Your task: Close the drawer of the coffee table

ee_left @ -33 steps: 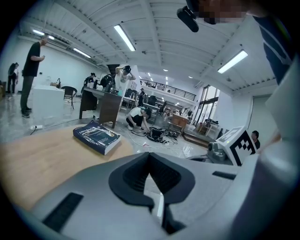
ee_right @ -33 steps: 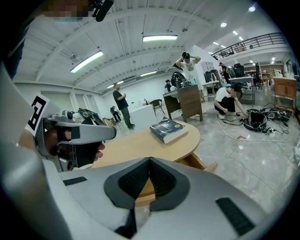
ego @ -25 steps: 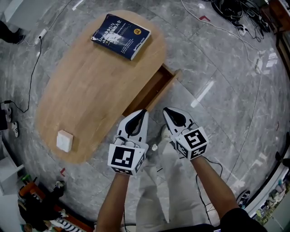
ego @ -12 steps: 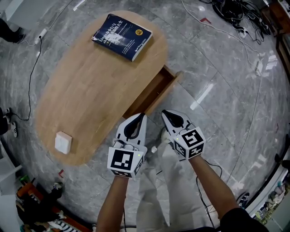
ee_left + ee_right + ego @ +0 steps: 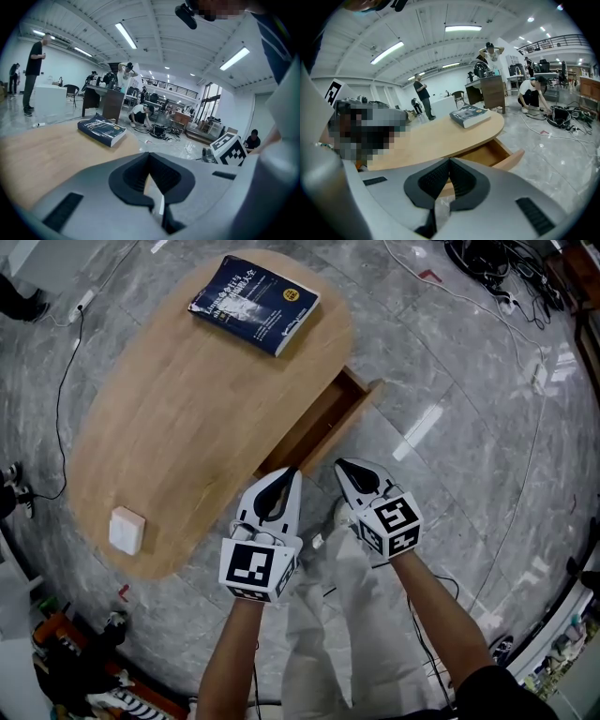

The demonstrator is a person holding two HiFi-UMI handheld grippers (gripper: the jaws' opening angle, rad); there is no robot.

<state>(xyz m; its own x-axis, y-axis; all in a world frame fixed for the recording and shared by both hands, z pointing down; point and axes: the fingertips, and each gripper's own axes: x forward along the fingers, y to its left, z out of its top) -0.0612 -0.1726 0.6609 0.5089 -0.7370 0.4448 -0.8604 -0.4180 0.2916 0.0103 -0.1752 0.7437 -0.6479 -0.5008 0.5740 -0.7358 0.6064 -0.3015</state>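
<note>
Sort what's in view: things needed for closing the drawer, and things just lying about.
For the job:
drawer, open
table
left gripper and right gripper, jaws together, empty

Lying about:
book on the table
white block on the table
cables

— Any print here that can be read?
— The thick dark blue book [image 5: 255,304] on the oval light-wood table [image 5: 187,418] has pale lettering and a small yellow round mark on its cover, all too small to read
— And the cubes?
— The left gripper [image 5: 292,473] and right gripper [image 5: 341,466] show only black-and-white square marker patterns, no letters or numbers
</note>
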